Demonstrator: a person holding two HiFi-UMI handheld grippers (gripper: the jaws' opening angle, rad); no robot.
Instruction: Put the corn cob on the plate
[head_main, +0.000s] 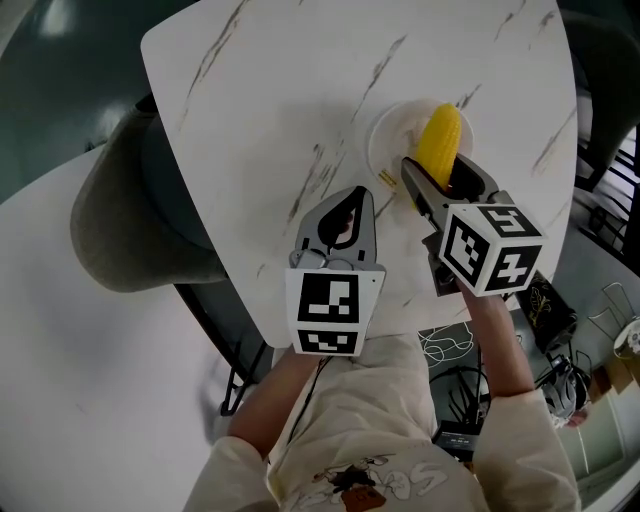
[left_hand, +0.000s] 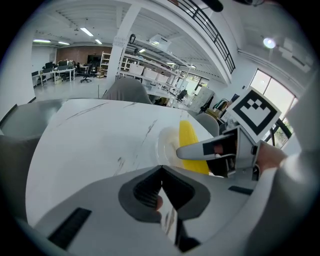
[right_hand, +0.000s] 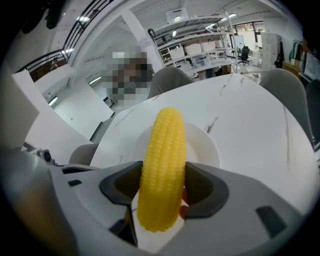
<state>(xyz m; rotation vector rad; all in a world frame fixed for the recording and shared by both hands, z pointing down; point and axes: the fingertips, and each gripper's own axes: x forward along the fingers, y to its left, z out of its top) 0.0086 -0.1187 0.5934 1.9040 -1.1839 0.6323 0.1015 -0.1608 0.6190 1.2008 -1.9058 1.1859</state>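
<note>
Corn cob (head_main: 440, 145) sits clamped in our right tool (head_main: 440, 172), just over the plate (head_main: 383, 150) — well placed, we judge, for lowering. Our left tool (head_main: 340, 228), closed and empty, hangs at the plate's 7 o'clock, out of the way.

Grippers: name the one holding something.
The right gripper: its fingers clamp the yellow corn cob; the left gripper is shut on nothing.

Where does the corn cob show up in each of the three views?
Head view: corn cob upper right of centre, over the white plate.
Left gripper view: corn cob right of centre, over that plate.
Right gripper view: centre, upright, in the jaws of the right gripper.
Shared landmark: the white plate.
</note>
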